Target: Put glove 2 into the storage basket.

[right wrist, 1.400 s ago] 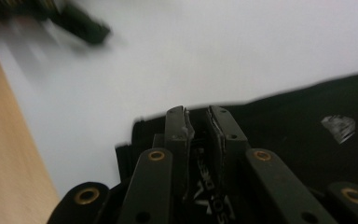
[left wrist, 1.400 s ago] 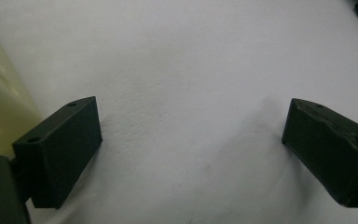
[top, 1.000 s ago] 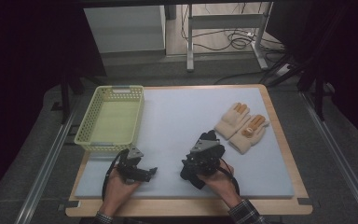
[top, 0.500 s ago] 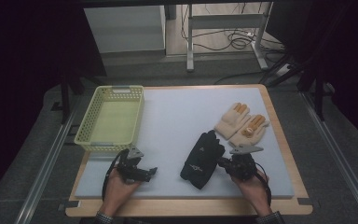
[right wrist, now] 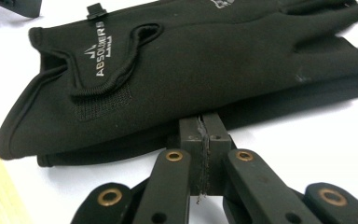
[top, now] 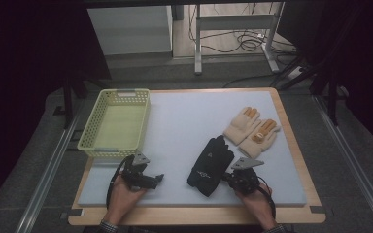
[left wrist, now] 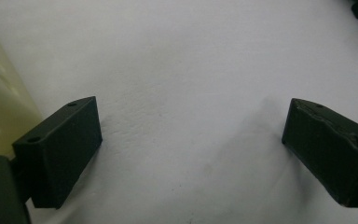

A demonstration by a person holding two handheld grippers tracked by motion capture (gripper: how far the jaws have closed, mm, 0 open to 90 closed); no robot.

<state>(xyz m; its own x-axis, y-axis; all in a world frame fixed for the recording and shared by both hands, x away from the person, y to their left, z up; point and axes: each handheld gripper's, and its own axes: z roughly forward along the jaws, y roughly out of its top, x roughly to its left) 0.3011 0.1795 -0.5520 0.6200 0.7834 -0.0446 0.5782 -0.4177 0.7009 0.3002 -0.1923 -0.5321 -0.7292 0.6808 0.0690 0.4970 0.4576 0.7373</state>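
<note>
A pair of black gloves (top: 211,165) lies stacked flat on the pale blue mat (top: 184,116), cuff toward the front edge. In the right gripper view the black gloves (right wrist: 191,70) carry white lettering on the cuff. My right gripper (top: 227,178) rests just right of the cuff, and in its own view the right gripper (right wrist: 204,122) has its jaws pressed together, tips against the gloves' lower edge. My left gripper (top: 158,179) sits near the front left of the mat. Seen from its own camera, the left gripper (left wrist: 191,149) is open over bare mat.
A pair of beige knitted gloves (top: 251,128) with orange fingertips lies at the right of the mat. A yellow-green mesh basket (top: 97,148) stands at the left; its wall (left wrist: 0,107) is close beside my left jaw. The wooden table edge (top: 194,216) runs along the front.
The right gripper, earlier on top of the black gloves, has moved right and back; the gloves now lie flat and stretched out. The left gripper has stayed put.
</note>
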